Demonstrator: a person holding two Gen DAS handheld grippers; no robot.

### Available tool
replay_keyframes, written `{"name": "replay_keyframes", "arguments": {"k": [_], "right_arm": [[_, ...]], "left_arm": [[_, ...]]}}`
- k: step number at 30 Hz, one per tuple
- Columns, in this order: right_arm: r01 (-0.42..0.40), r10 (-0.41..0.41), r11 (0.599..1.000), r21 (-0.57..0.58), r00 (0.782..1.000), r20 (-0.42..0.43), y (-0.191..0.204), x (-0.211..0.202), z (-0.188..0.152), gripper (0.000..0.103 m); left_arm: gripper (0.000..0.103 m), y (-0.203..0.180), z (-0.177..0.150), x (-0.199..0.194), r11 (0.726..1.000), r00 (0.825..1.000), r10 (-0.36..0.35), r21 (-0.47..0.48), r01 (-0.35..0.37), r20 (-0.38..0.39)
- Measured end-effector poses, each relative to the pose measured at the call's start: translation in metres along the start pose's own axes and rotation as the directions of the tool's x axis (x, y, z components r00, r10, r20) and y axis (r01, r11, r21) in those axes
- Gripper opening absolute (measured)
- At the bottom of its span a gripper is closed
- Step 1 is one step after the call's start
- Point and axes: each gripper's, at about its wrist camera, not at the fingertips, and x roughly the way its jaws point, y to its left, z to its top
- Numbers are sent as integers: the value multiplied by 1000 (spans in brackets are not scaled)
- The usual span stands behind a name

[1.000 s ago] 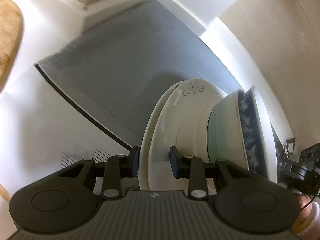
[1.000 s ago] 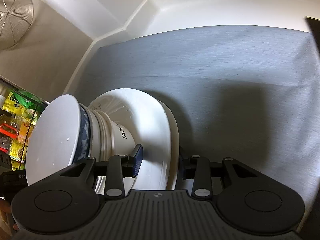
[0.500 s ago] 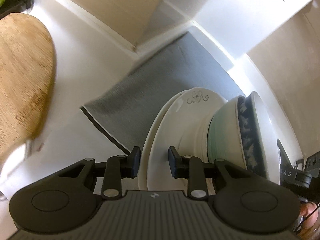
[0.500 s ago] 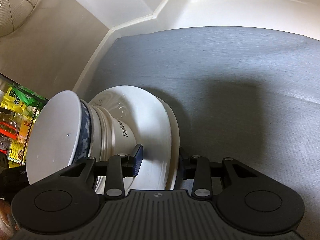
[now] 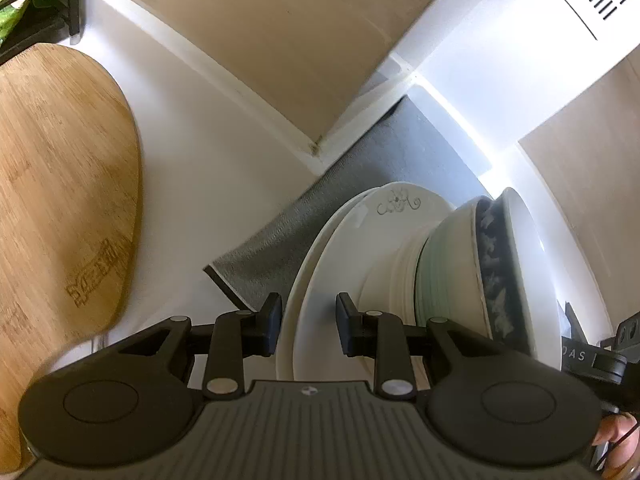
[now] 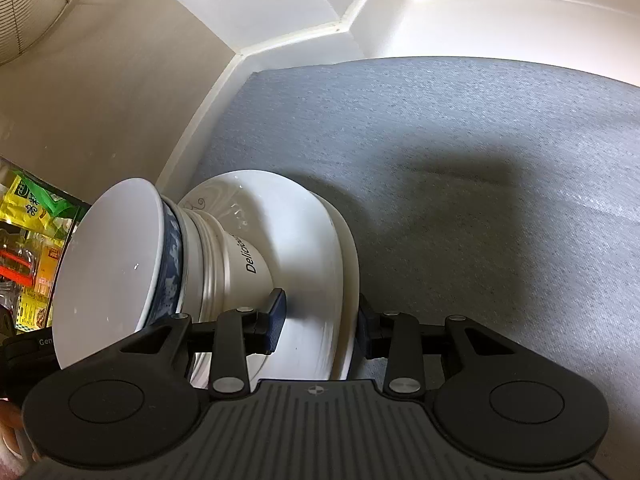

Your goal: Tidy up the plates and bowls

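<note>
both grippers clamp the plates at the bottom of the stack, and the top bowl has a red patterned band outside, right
Not quite: the band is blue, not red. Both wrist views show the top bowl with a blue patterned band. The rest holds: the left gripper and right gripper each clamp the plates under the stack.

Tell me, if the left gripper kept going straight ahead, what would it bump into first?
The left gripper is already clamped on the white plates, so they come along. Beyond them lies the grey mat, then probably the wall corner; depth is unclear.

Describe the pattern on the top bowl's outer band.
Dark blue with pale mottled shapes on the top bowl; clearest in the left wrist view.
</note>
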Motion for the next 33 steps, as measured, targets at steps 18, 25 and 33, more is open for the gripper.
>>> {"name": "replay_keyframes", "arguments": {"k": [18,25,33], "right_arm": [[131,-104,967,-220,986,130,25,-62,-31,87],[129,-17,893,-431,967,254,59,-129,-79,101],[98,45,886,-454,954,295,59,-176,-113,103]], "left_arm": [[103,-45,-57,-88,956,928,270,41,-290,256],[103,-115,-107,-132,875,848,400,129,-466,348],[103,-154,-160,-155,858,837,435,129,-498,332]]}}
